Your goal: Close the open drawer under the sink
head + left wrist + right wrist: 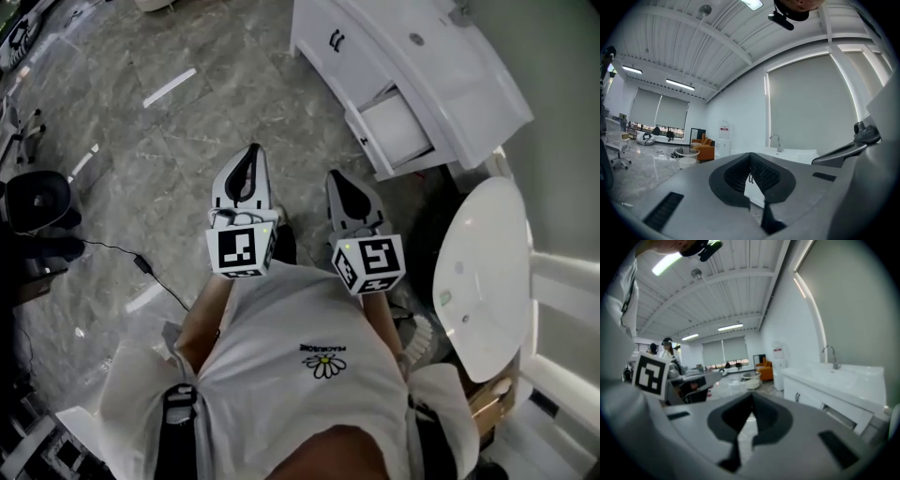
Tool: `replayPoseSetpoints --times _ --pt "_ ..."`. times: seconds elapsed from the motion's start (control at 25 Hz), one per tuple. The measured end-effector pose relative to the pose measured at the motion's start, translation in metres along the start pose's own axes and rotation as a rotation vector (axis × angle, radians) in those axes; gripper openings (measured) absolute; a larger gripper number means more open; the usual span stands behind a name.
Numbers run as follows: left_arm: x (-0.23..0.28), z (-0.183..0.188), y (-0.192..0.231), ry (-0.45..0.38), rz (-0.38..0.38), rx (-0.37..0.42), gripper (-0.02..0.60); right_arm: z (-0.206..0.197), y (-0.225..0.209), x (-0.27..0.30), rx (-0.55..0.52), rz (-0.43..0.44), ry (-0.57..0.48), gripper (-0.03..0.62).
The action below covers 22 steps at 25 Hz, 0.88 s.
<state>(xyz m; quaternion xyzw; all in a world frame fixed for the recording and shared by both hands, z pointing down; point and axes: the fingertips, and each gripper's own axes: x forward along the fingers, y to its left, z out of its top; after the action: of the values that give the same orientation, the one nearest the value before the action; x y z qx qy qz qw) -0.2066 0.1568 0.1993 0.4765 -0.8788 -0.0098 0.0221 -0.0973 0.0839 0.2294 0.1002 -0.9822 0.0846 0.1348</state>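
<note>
The open drawer lies well ahead-right of both jaws.

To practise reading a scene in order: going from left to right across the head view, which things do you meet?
black round object on the floor → grey left gripper → grey right gripper → open white drawer → white oval toilet lid
</note>
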Motion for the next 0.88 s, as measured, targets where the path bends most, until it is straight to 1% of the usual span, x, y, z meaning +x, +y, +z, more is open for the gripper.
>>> replayPoseSetpoints --times 0.16,0.28,0.4,0.48,0.68,0.76,0.88 --pt "0.045 0.002 0.035 0.01 -0.006 0.0 0.021 0.016 -0.007 0.055 -0.007 -0.007 0.018 0.029" --pt "0.07 -0.002 0.057 0.034 -0.015 -0.001 0.021 0.023 -0.008 0.085 0.006 -0.023 0.027 0.029" --pt "0.095 -0.004 0.071 0.048 -0.026 0.005 0.021 0.03 -0.017 0.11 0.039 -0.041 0.032 0.029" --pt "0.11 -0.005 0.074 0.043 -0.031 0.011 0.021 0.036 -0.023 0.122 0.034 -0.041 0.034 0.029" --pt "0.124 -0.008 0.074 0.039 -0.007 0.017 0.021 0.035 -0.038 0.145 -0.026 -0.026 0.051 0.029" --pt "0.121 -0.007 0.073 0.04 0.017 0.006 0.021 0.038 -0.042 0.149 -0.055 -0.029 0.041 0.029" --pt "0.117 -0.002 0.071 0.036 0.034 -0.009 0.021 0.057 -0.047 0.149 -0.078 -0.027 -0.003 0.029"
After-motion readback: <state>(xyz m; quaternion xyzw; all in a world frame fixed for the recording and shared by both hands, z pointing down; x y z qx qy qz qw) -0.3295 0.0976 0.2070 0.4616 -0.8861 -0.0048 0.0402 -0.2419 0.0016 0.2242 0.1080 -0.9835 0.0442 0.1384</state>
